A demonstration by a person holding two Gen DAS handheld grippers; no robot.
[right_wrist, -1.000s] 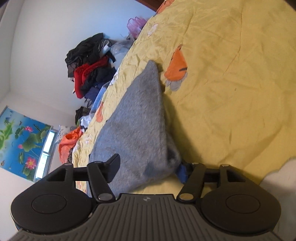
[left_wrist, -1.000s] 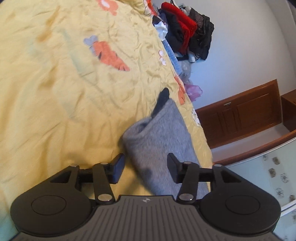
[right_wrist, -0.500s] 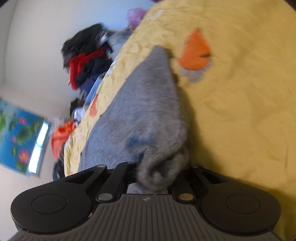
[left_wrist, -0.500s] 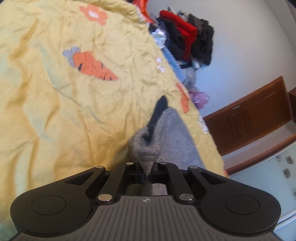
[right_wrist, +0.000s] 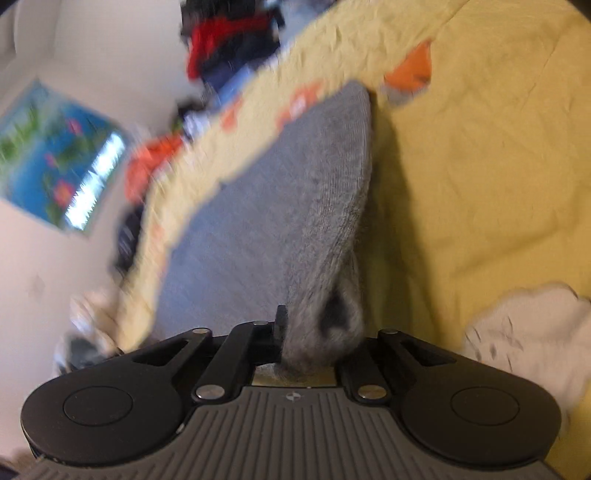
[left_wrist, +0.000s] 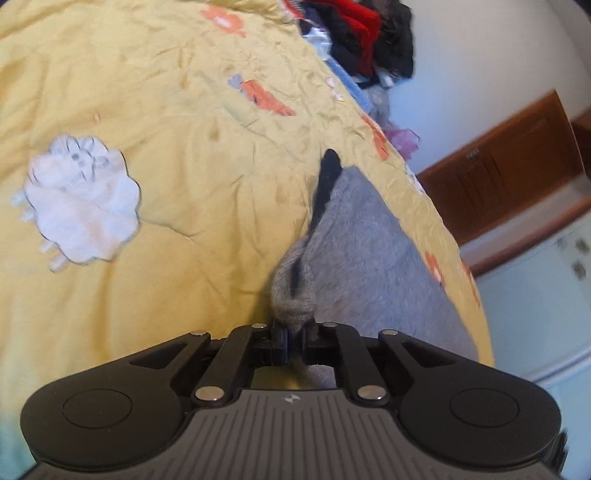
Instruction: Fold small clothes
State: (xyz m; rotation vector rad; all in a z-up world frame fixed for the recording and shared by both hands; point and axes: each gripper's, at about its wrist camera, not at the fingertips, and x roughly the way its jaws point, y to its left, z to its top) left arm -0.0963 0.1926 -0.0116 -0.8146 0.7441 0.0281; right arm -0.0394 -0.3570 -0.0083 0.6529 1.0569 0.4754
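Left claw [left_wrist: 291,338]: pinched tight on corner of grey garment [left_wrist: 369,258]. Right claw [right_wrist: 314,343]: jaws opening, narrow, bunched garment [right_wrist: 288,206] edge between them, on yellow bed [left_wrist: 147,92].

In the left wrist view the garment [left_wrist: 369,258] lies on the bedspread [left_wrist: 166,92] right of centre, running from the left gripper [left_wrist: 291,338] at the bottom toward the upper right. A clothes pile [left_wrist: 362,33] sits at the top, right of centre, with a cabinet [left_wrist: 509,166] at the right edge.
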